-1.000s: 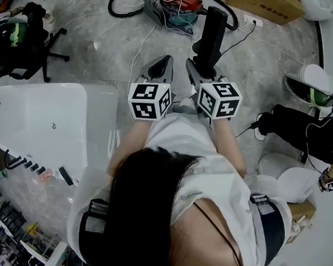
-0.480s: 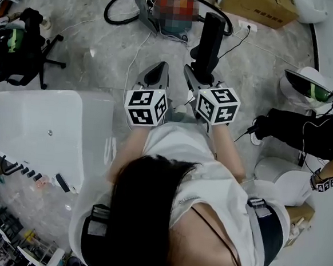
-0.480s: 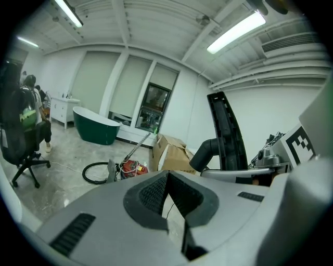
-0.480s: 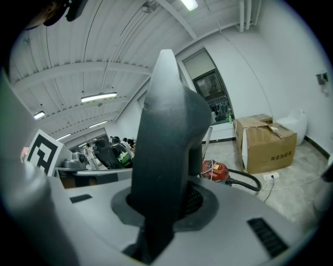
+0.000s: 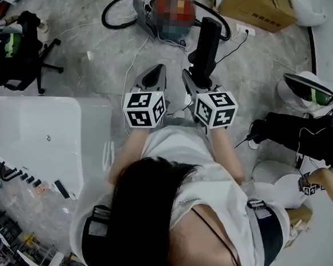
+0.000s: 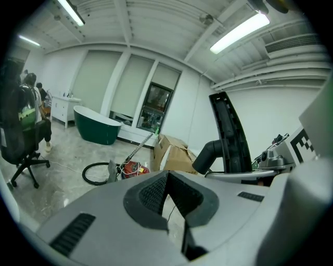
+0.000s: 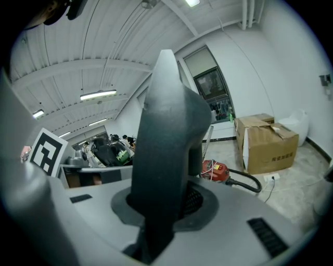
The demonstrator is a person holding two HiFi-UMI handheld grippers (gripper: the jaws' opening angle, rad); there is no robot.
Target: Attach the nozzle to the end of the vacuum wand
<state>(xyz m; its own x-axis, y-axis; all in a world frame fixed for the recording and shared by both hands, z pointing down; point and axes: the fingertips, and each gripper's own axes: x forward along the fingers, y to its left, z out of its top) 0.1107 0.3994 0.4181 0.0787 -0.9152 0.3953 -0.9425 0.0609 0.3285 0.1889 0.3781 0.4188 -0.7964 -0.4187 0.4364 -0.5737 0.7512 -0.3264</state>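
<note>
Left tongs point(image 6: 167, 182) closed, empty; black nozzle point(image 6: 230, 136) upright to their right.

In the head view the L hand-held gripper point(image 5: 155, 72) & R hand-held gripper point(image 5: 195, 80) sit side by side at 12 o'clock from the person, L just left of R, not touching. The nozzle point(image 5: 207, 41) stands upright betw. R's jaws. On the floor beyond them: vacuum body point(image 7: 217, 170) at 12, cardboard box point(image 5: 259, 6) at 1, office chair point(image 5: 21, 49) at 10. The worktop point(image 5: 40, 131) is at 9, beside the person's L arm, well apart from the vacuum body.
</note>
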